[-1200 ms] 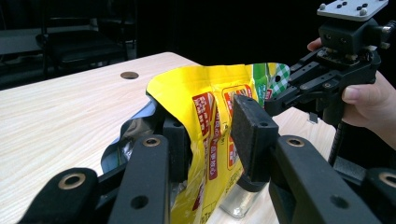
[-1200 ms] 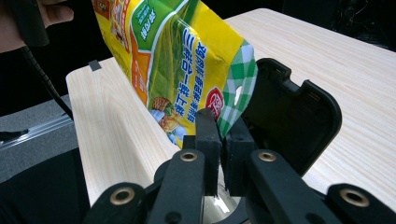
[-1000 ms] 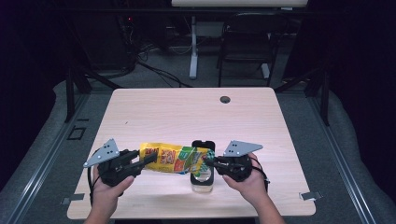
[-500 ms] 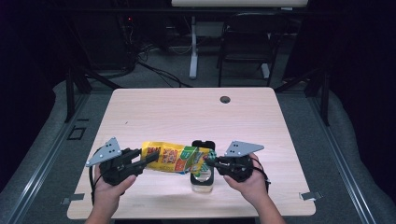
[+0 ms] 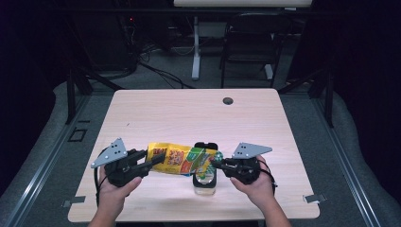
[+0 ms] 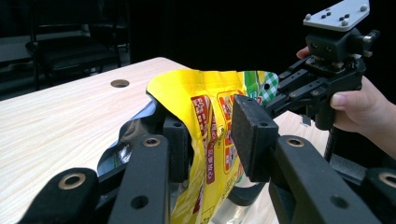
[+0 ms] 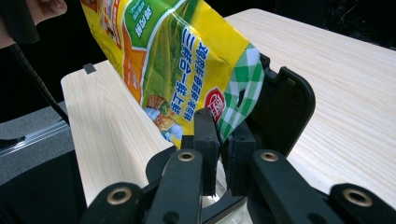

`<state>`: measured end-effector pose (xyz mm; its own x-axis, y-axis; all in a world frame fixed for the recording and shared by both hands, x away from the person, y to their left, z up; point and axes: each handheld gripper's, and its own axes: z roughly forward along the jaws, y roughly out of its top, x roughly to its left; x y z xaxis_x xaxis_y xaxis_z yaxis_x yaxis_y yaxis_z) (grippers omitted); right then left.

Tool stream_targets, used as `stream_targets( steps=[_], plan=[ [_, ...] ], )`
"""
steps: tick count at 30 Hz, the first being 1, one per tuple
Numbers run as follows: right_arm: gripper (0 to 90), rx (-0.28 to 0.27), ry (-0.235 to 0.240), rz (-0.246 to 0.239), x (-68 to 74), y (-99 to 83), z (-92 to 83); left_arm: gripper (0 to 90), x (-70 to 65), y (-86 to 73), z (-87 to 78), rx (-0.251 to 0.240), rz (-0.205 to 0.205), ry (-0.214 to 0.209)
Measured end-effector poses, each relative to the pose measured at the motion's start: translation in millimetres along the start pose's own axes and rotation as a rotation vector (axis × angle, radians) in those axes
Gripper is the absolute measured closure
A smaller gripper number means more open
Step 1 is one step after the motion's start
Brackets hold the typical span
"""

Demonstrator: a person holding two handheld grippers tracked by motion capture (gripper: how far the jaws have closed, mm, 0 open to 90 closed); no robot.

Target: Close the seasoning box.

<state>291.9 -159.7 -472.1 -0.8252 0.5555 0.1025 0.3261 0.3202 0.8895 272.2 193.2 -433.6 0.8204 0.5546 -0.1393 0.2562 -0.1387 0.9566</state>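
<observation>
A yellow and green snack bag (image 5: 179, 161) hangs level above the table between my two grippers. My left gripper (image 5: 158, 158) holds its left, torn-open end; in the left gripper view one pad sits at the silvery mouth and the other on the printed face (image 6: 210, 93). My right gripper (image 5: 215, 163) is shut on the green-checked corner (image 7: 243, 88), and its pads (image 7: 205, 135) pinch the seam. Under the bag's right end stands a clear jar (image 5: 205, 182), with its black flip lid (image 7: 285, 112) open behind the bag. The right gripper (image 6: 280, 88) is also seen beyond the bag in the left gripper view.
The light wooden table (image 5: 189, 113) has a round cable hole (image 5: 228, 100) near its far edge. Beyond it are a dark chair (image 5: 246, 42), a white desk leg and cables on the floor. A person's hands hold both grippers near the table's front edge.
My left gripper has shifted slightly to the right, toward the jar, and the bag has bunched a little. The right gripper and the jar have stayed put.
</observation>
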Motion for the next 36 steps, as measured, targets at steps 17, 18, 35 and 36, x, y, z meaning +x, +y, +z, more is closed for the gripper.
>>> stream_targets(
  steps=[17, 18, 35, 36],
  plan=[
    [85.8, -0.005, 0.012, 0.008, -1.7, -4.8, -0.4, 68.2, -1.0, 0.6, 1.8, -0.01, -0.003, -0.003],
    [85.8, -0.008, 0.012, 0.012, -1.6, -5.0, -0.2, 68.2, -1.0, 0.4, 1.9, -0.012, -0.003, -0.005],
    [85.7, -0.002, 0.014, 0.019, -3.4, -7.3, -0.2, 68.3, -2.4, 1.8, 4.3, -0.023, -0.003, -0.006],
    [85.7, -0.002, 0.014, 0.018, -3.5, -7.3, -0.3, 68.3, -2.4, 1.7, 4.3, -0.024, -0.004, -0.007]
  ],
)
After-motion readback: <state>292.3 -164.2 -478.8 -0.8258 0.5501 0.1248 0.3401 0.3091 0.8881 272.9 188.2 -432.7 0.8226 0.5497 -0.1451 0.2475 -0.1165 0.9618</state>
